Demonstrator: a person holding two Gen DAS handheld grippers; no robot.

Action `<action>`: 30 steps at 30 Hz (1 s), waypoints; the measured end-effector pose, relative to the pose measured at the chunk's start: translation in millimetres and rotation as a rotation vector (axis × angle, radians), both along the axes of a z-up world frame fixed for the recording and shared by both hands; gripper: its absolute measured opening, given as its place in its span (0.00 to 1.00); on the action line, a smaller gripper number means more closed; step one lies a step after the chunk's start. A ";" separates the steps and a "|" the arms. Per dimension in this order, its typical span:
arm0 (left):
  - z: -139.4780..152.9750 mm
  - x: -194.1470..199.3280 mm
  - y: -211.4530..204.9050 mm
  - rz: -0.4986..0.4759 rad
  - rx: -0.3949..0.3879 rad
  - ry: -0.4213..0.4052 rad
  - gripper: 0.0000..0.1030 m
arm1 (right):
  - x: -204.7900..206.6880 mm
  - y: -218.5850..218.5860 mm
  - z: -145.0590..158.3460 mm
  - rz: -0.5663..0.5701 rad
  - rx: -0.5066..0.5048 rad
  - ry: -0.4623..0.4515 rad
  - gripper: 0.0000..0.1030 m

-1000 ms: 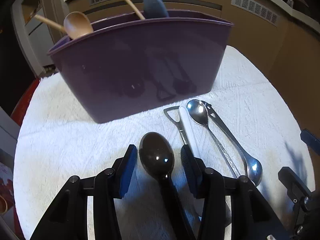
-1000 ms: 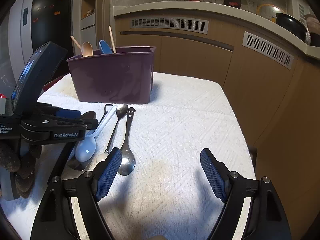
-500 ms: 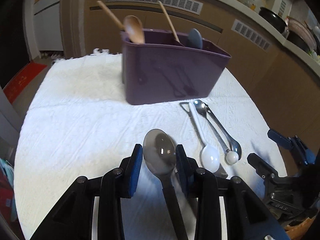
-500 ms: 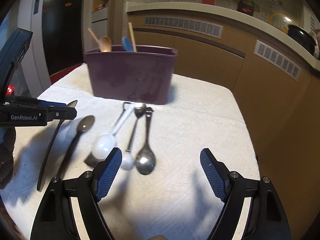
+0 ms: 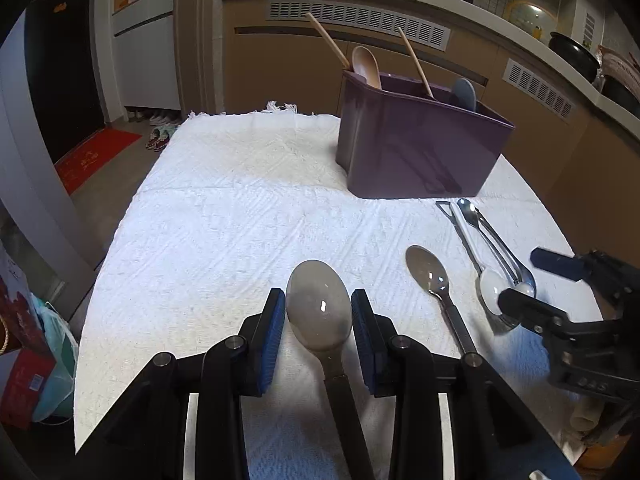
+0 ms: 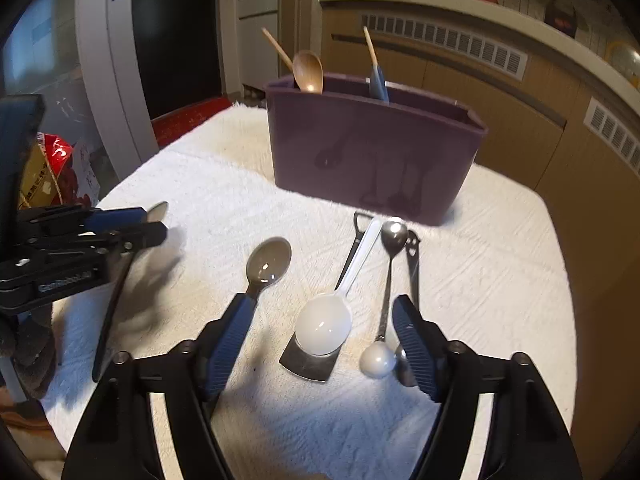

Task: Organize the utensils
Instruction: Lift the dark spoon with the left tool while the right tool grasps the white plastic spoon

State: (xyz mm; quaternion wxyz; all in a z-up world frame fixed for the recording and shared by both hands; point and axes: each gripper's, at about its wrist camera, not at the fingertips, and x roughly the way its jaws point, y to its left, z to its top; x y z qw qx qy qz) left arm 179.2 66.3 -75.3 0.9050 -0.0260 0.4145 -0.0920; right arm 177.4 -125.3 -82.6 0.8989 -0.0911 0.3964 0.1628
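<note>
Left wrist view: the left gripper (image 5: 319,316) is clamped on a grey spoon (image 5: 319,312), its blue pads against the 2 sides of the bowl, the dark handle running back between the arms. The spoon hangs clear above the white cloth (image 5: 224,216). The bowl is glossy and rounded, so this hold looks liable to slip; judged light and stiff. The purple caddy (image 5: 416,148) stands upright at the far right of the cloth, already holding a wooden spoon (image 5: 366,66). A second dark spoon (image 5: 427,270) lies on the cloth to the right, and the right gripper (image 5: 536,280) hangs over a row of utensils beyond it.

Right wrist view: the right gripper's jaws have just been closing but stand apart, with no pad pressing on anything. Between them lie a white spoon (image 6: 324,328), its bowl resting on a flat metal blade (image 6: 310,360), and a slim metal spoon with a round white end (image 6: 386,300). A further metal utensil (image 6: 412,256) lies beside the right pad. The white spoon looks like plastic, light and slick; its straight handle, which points toward the caddy, seems the surer place to grip. The slim metal pieces lie touching, so taking 1 alone calls for care.
</note>
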 end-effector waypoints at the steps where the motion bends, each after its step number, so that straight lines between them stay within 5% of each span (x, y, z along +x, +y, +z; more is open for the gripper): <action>1: -0.6 0.4 1.2 0.001 -0.006 0.000 0.30 | 4.7 0.7 -4.4 -0.011 -0.002 0.013 0.62; 10: -2.0 -2.2 6.2 0.001 -0.034 -0.008 0.30 | 20.0 12.5 -30.7 -0.046 -0.074 0.094 0.53; 12: -3.3 -1.1 7.5 0.006 -0.039 -0.003 0.30 | 15.2 12.3 -30.4 -0.028 -0.075 0.088 0.36; 21: -2.9 -3.1 2.8 -0.006 -0.036 0.002 0.30 | -6.7 -32.8 -7.5 -0.032 -0.108 0.059 0.36; 26: -4.0 -2.5 -4.0 -0.023 -0.034 0.009 0.30 | -10.7 -88.1 1.9 -0.168 -0.132 0.034 0.36; 30: -5.0 -2.3 -11.0 -0.035 -0.029 0.017 0.30 | -9.0 -125.9 8.6 -0.277 -0.061 0.050 0.36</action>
